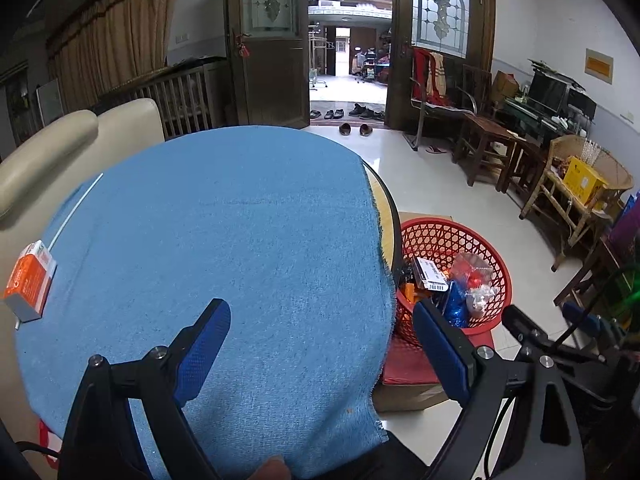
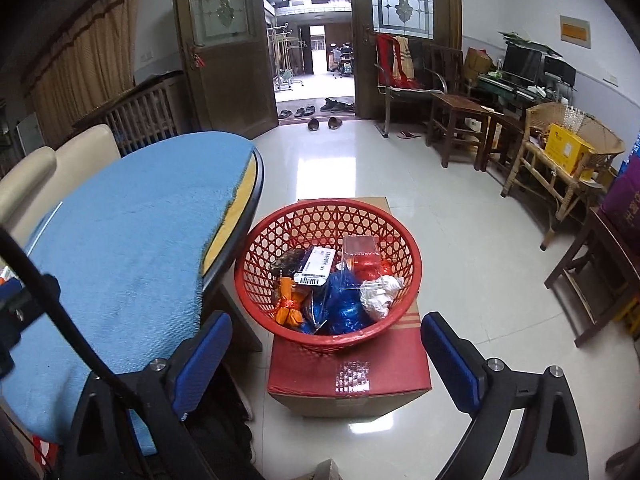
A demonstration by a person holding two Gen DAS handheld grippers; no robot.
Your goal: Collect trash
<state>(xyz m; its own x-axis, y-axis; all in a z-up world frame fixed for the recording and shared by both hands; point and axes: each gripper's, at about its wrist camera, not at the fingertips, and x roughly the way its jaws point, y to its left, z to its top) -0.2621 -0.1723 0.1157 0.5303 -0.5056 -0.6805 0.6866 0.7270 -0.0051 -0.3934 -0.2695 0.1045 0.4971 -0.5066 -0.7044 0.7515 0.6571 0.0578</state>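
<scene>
Both grippers are gaping wide and empty: the left gripper [image 1: 320,344] over the blue tablecloth [image 1: 240,240], the right gripper [image 2: 326,356] facing the red basket [image 2: 408,248] of wrappers at frame centre.

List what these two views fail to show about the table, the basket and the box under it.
- Table, left wrist view: near edge cut off by the frame and hidden by the open left gripper.
- Orange carton, left wrist view: print too small to read.
- Basket, right wrist view: lower trash buried under the top wrappers.
- Cardboard box, right wrist view: back part covered by the basket.
</scene>
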